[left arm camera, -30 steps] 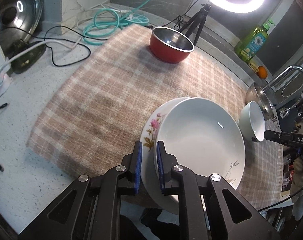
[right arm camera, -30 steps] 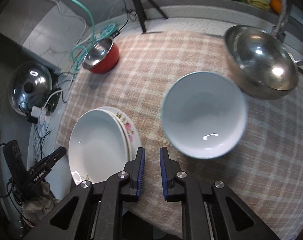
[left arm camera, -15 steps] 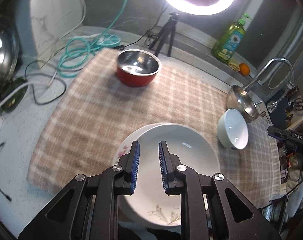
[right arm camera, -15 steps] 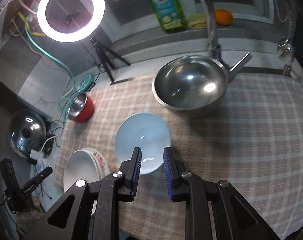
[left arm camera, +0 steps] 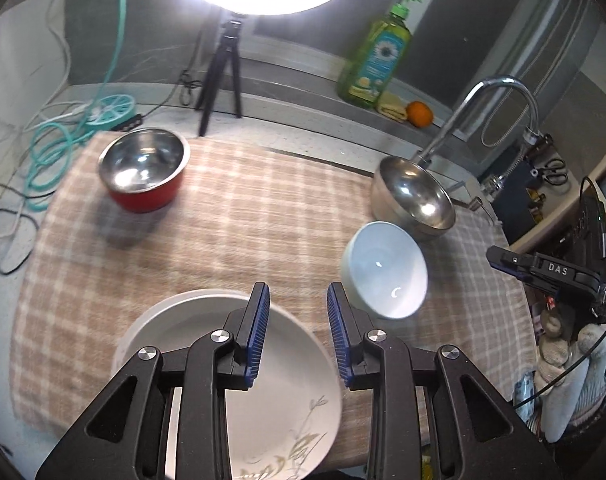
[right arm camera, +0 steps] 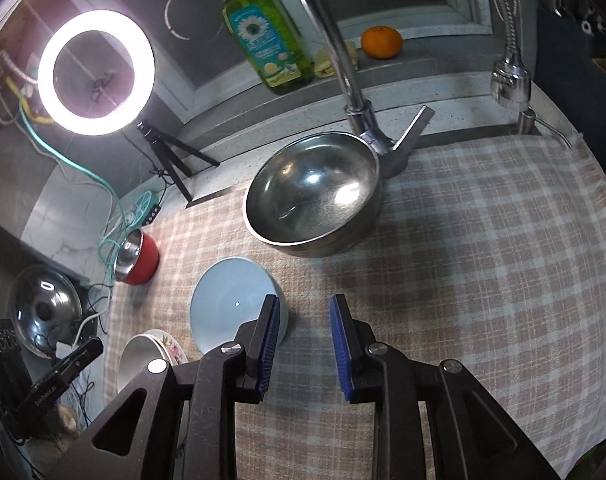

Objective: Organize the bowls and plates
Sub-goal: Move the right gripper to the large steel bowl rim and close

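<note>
Two stacked plates lie at the near left of the plaid cloth: a white plate with a leaf print on top, a floral plate under it. My left gripper hovers over the stack's right rim; its jaws are opening and nothing is between them. A pale blue bowl stands to the right of the stack. My right gripper is open just right of that bowl, holding nothing. Farther back are a large steel bowl and a red bowl.
A ring light on a tripod, a green soap bottle, an orange and the faucet line the back edge. Cables and a pot lid lie left of the cloth.
The left gripper has let go of the white plate's rim, risen and drawn back with its jaws spreading. The right gripper has also pulled back from the blue bowl and opened wider.
</note>
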Demonstrator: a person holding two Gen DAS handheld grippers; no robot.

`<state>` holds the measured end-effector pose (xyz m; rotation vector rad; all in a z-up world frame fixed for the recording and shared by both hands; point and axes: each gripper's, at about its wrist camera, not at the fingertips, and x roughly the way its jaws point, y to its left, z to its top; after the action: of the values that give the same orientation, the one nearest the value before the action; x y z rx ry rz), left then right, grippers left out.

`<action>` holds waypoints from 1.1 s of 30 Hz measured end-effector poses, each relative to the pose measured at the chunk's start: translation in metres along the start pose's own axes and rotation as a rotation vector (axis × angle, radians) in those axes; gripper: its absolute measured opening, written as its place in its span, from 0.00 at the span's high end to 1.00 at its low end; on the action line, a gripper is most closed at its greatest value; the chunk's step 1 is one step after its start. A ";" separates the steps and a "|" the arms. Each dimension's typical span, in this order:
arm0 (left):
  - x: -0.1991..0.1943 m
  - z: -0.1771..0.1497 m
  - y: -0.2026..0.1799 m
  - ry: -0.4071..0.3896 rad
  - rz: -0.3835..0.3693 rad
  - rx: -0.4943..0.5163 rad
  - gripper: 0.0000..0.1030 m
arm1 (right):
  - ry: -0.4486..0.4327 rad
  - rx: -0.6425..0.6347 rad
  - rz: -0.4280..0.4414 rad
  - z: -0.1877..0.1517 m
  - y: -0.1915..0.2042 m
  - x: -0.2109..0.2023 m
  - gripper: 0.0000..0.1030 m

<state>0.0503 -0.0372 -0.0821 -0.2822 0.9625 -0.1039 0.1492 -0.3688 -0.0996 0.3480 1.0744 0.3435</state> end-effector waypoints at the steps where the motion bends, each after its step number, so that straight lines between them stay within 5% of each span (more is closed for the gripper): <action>1: 0.003 0.003 -0.005 0.004 -0.006 0.012 0.73 | -0.005 0.008 -0.005 0.002 -0.002 0.001 0.77; 13: 0.087 0.067 -0.064 0.117 -0.118 0.077 0.73 | -0.025 0.049 -0.048 0.046 -0.031 0.024 0.77; 22: 0.149 0.112 -0.085 0.181 -0.089 0.075 0.73 | -0.015 0.038 -0.088 0.074 -0.039 0.048 0.77; 33: 0.197 0.128 -0.094 0.239 -0.054 0.108 0.73 | 0.028 0.068 -0.102 0.091 -0.044 0.081 0.77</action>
<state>0.2712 -0.1449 -0.1430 -0.1987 1.1825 -0.2430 0.2700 -0.3830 -0.1430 0.3488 1.1288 0.2219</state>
